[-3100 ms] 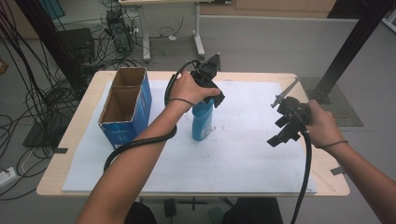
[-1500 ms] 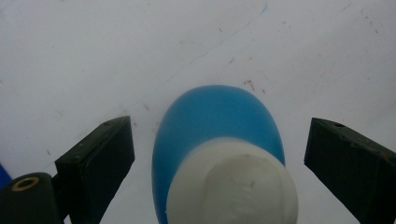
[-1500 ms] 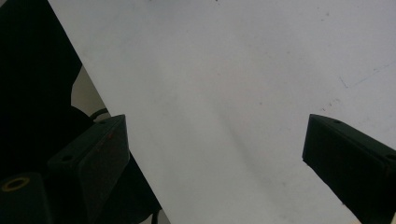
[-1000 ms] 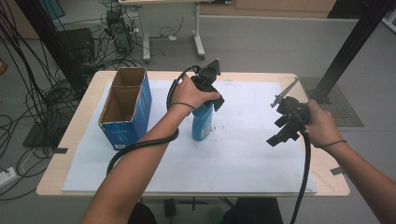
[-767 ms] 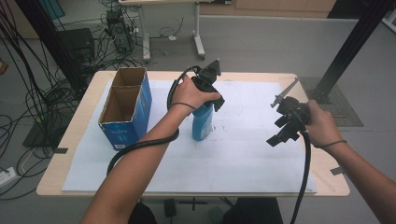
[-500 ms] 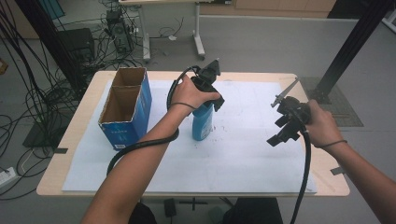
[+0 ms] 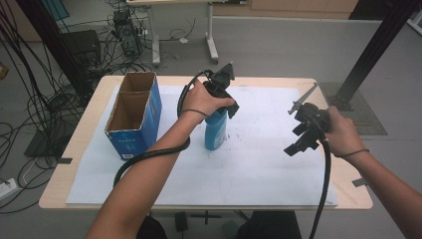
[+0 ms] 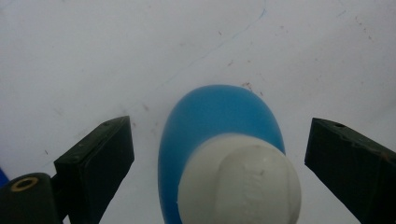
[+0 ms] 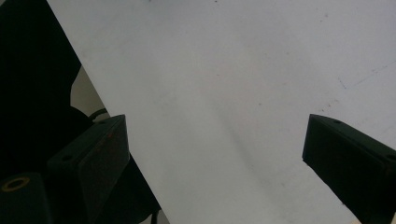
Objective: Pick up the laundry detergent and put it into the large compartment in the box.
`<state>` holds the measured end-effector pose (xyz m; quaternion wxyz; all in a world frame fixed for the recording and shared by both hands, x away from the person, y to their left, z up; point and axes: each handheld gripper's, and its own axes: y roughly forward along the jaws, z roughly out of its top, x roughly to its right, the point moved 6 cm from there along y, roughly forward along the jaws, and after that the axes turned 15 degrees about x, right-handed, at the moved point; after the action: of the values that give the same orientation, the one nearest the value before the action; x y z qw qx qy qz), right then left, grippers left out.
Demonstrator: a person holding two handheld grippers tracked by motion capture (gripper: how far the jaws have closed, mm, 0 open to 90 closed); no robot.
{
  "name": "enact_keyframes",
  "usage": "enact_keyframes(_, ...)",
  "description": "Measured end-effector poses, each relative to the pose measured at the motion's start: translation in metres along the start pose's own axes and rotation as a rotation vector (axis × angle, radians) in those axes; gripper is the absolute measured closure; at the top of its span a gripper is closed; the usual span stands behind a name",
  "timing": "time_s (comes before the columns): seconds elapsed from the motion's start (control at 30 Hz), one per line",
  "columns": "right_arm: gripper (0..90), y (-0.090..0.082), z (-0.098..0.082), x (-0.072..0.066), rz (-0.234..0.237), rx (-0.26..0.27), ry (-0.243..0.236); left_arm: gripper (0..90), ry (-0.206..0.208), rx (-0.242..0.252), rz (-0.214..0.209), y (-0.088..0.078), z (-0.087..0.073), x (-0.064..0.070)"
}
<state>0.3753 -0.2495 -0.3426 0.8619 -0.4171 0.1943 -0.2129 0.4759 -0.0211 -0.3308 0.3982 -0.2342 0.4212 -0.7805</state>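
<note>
Left gripper view looks straight down on the blue bottle (image 8: 219, 135), whose white cap (image 8: 239, 182) sits low in the middle between the two black jaws; the jaws stand wide apart, one on each side of the cap, with a clear gap to it on both sides, so the left gripper (image 8: 219, 154) holds nothing. From the high view the bottle (image 7: 216, 132) stands upright on the white paper sheet (image 7: 249, 169), near the middle of the table (image 7: 74, 149), and the left gripper (image 7: 222, 92) hangs right above its top, the left hand (image 7: 201, 99) wrapped around the gripper's body. Left of the bottle, well within reach but apart from it, stands an open blue cardboard box (image 7: 133, 117) with two compartments, set at the sheet's left edge. Right of the bottle, well apart from it, the right hand (image 7: 341, 132) holds the right gripper (image 7: 303, 134) above the sheet's right part, tilted downward. Right gripper view shows its jaws spread wide over bare paper (image 9: 243, 102), gripping nothing, with the sheet's edge and a dark area beyond it running diagonally at the left.
</note>
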Motion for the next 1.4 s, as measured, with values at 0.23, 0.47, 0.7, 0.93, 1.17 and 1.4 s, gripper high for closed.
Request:
enact_keyframes(0.23, 7.5, 0.0007, 0.0002, -0.0001, -0.001, -0.005, -0.001, 8.3, -0.002, 0.002, -0.004, -0.0002, 0.0011, 0.0014)
enact_keyframes(0.47, 7.6, 0.0018, 0.0010, -0.0002, 0.002, -0.006, -0.002, 8.4, -0.004, 0.003, -0.002, -0.0017, 0.0025, 0.0010)
enact_keyframes(0.7, 7.5, 0.0023, 0.0023, -0.0005, 0.002, -0.008, -0.007, 8.4, -0.006, 0.002, 0.001, -0.0012, 0.0021, 0.0005)
enact_keyframes(0.93, 7.5, 0.0020, 0.0024, -0.0001, 0.001, -0.008, -0.009, 8.4, -0.006, 0.001, -0.002, -0.0014, 0.0024, 0.0003)
enact_keyframes(1.17, 7.6, 0.0020, 0.0019, 0.0000, 0.004, -0.003, -0.006, 8.4, -0.011, 0.001, -0.005, 0.0003, 0.0015, 0.0006)
enact_keyframes(1.4, 7.5, 0.0020, 0.0019, -0.0002, 0.002, -0.009, -0.005, 8.4, -0.008, -0.002, -0.006, 0.0007, 0.0011, 0.0017)
